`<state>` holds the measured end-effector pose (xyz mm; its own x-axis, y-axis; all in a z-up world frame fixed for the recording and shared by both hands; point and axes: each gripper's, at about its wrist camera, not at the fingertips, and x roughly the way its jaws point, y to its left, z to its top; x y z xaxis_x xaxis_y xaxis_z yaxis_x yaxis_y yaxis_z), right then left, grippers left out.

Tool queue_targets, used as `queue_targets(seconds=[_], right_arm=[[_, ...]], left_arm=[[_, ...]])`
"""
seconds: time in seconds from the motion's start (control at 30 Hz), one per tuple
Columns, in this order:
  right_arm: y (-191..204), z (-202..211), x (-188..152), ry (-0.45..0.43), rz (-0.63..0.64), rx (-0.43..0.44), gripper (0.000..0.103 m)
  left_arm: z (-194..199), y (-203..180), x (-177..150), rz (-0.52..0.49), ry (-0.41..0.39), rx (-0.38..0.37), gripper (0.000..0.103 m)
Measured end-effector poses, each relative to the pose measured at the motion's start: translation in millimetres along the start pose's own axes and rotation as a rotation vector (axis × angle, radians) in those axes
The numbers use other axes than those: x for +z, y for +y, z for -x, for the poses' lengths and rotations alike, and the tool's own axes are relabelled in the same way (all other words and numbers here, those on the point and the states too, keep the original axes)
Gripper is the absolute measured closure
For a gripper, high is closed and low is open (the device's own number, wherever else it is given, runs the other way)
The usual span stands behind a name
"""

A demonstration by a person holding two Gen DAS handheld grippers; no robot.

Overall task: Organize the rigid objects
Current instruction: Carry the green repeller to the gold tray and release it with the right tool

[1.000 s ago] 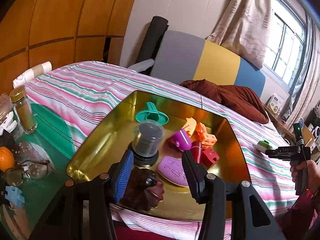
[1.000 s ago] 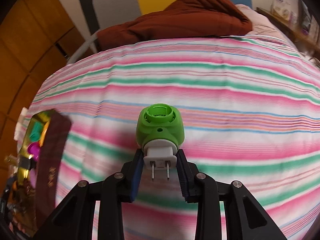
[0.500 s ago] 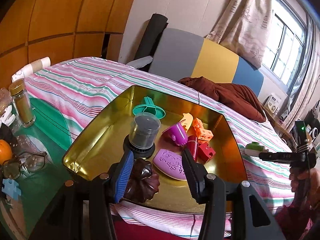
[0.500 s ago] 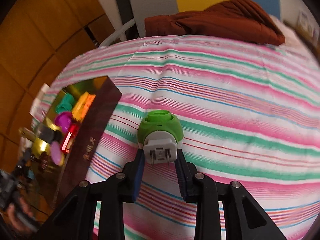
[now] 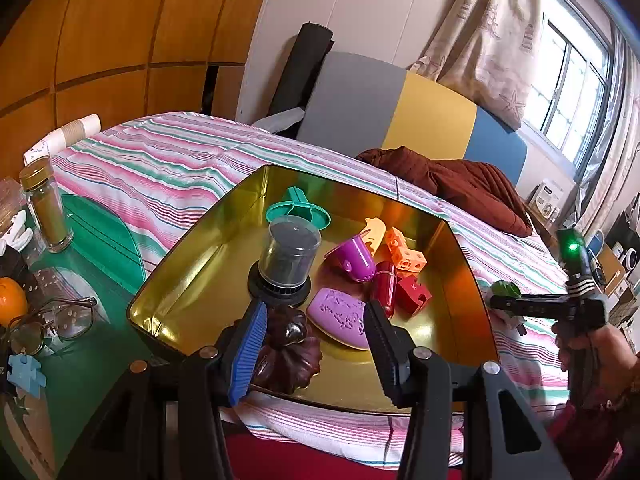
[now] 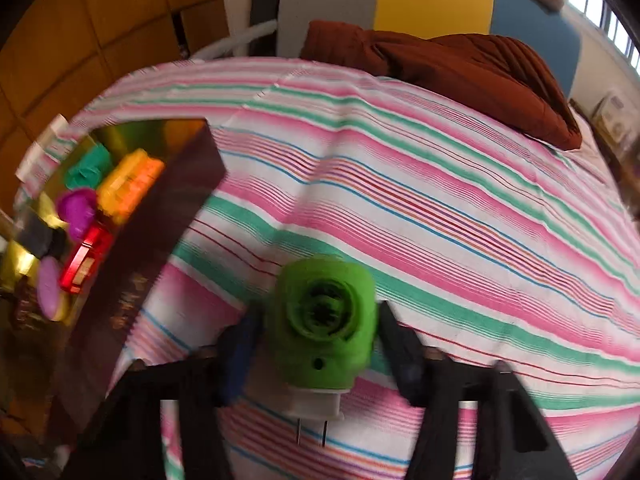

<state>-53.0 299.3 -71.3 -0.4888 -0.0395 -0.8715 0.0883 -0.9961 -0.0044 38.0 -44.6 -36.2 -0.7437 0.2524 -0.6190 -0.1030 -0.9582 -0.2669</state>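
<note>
We take the gold tin tray point(image 5: 192, 280) on the striped bed point(image 5: 160, 168) as our landmark and go left to right. Left of the tray, on the green desk point(image 5: 92, 232), stand a spice jar point(image 5: 44, 208), an orange point(image 5: 12, 304), a pair of glasses point(image 5: 52, 320) and a blue puzzle piece point(image 5: 24, 372).

Our left gripper point(image 5: 314, 344) hovers over the tray's near rim with its fingers point(image 5: 250, 344) spread apart and grasping nothing. A dark brown fluted mould point(image 5: 288, 352) lies between them on the tray floor; we cannot tell whether the blue pad touches it. Inside the tray, from left to right, we see a dark cylindrical container point(image 5: 288, 260) on a black base, a teal funnel-like piece point(image 5: 298, 212) behind it, a purple embossed oval point(image 5: 340, 320), a purple cup point(image 5: 356, 258) on its side, a yellow-orange piece point(image 5: 374, 232), a dark red capsule point(image 5: 384, 288), an orange block point(image 5: 402, 252) and a red block point(image 5: 414, 296).

Right of the tray, above the bed, our right gripper point(image 6: 320, 328) holds the green plug-in device point(image 6: 324, 320), its fingers point(image 6: 396, 344) clenched on the two sides, its two metal prongs pointing back toward the camera. In the left wrist view this device point(image 5: 504, 290) sits just beyond the tray's right wall. A brown blanket point(image 6: 440, 68) lies at the far end of the bed.
</note>
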Motion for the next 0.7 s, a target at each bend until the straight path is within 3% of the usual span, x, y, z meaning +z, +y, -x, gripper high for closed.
queue_targets(seconds=[0.1,0.23,0.4,0.5,0.7], right_arm=[[-7,2,-2,-0.01,-0.053,0.026,0.05],[-6,27,-3,-0.07,-0.113,0.151,0.05],[43,70,4,-0.15,-0.007,0.28,0.05],[84,86,6,-0.181,0.085,0.302,0.05],[152,83,-3,-0.142,0.244,0.378,0.05]], left_arm=[[1,1,-1,0.004,-0.002,-0.009,0.052],[2,1,0,0.011,-0.007,-0.017,0.052],[1,-2,1,0.004,-0.008,-0.001,0.052],[4,-1,2,0.006,-0.014,0.017,0.052],[13,15,8,0.05,-0.045,0.084,0.052]])
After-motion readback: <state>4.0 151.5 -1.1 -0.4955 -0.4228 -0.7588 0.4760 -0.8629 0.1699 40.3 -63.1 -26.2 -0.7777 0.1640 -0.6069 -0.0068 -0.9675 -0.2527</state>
